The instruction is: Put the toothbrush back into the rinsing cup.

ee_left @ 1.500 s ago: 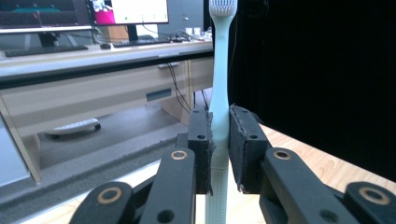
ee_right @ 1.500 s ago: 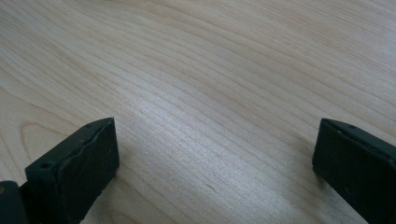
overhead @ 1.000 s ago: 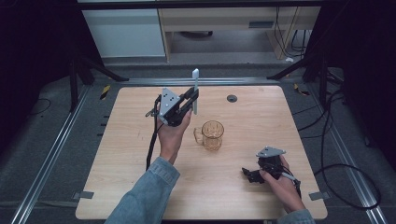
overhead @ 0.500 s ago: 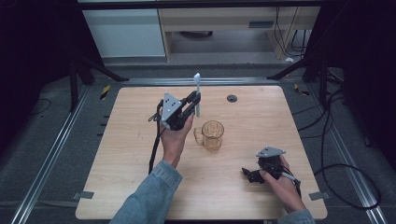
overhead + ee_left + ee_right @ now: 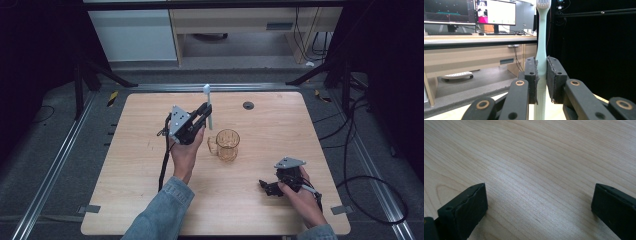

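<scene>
Left tool [image 5: 541, 80] pinches upright toothbrush [image 5: 542, 37]; right tool [image 5: 539, 205] spread over table [image 5: 536, 157].

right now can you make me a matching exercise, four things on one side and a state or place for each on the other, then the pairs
Things:
1. toothbrush
2. left gripper
3. right gripper
4. glass mug

States:
a. jaws apart, nothing between them
b. stands on the table, amber and see-through
c. upright, bristle head on top
d. shut on a pale handle

Pairs: 1-c, 2-d, 3-a, 4-b
</scene>
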